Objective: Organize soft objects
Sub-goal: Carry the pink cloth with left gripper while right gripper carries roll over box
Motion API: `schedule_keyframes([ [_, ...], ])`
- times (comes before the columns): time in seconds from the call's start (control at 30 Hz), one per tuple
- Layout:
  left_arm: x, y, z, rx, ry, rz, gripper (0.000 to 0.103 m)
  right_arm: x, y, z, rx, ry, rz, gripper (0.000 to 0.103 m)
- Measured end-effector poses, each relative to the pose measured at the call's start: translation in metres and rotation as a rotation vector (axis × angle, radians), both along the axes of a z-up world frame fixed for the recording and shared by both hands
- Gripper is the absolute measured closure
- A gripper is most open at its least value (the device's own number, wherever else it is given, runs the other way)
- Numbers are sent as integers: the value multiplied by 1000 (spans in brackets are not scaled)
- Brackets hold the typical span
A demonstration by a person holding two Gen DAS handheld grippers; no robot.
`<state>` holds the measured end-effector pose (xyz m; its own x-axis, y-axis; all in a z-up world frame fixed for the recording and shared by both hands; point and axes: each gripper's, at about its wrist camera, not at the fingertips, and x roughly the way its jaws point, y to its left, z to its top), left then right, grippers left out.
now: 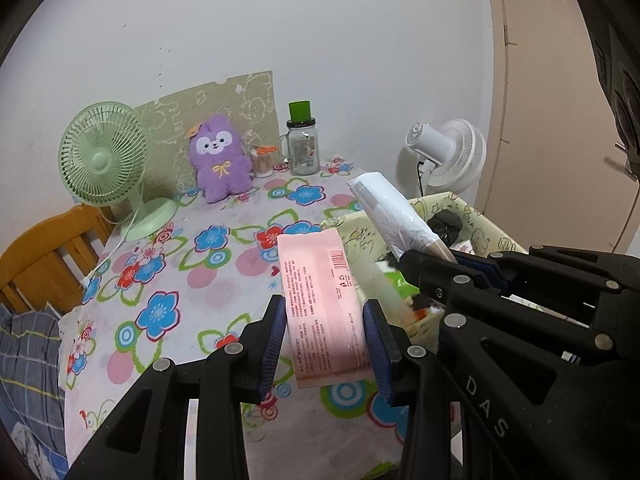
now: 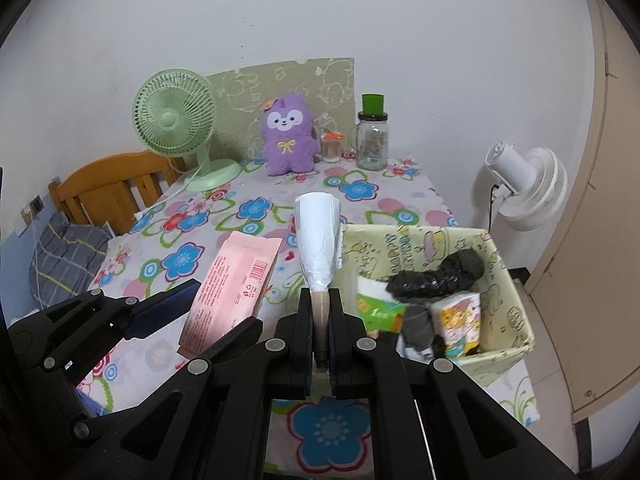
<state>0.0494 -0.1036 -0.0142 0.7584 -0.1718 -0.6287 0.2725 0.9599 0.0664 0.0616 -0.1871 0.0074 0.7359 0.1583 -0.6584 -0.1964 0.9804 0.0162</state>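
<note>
Several soft items are already binned in the box [image 2: 516,300]; a pink pack [image 1: 324,312] is gripped by the left tongs [image 1: 326,344] and a white roll [image 2: 318,240] is clamped in the right tongs [image 2: 320,332], both still unplaced.

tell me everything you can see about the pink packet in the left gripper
The pink packet is a flat, glossy soft pouch with small printed text and a red barcode near its top edge. It is held off the flowered tablecloth, tilted away, with the left gripper shut on its lower part, its blue-padded jaws pressing both long edges.
</note>
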Motion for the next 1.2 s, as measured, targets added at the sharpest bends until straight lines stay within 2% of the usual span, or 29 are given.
schedule_keyframes([
  [0.5,18,-42,4,16,-6,-38,63,16,-45,9,2,-10,-26,95],
  [1.2,58,-87,-19,27,42,-124,63,46,-92,-7,-7,28,-90,95],
])
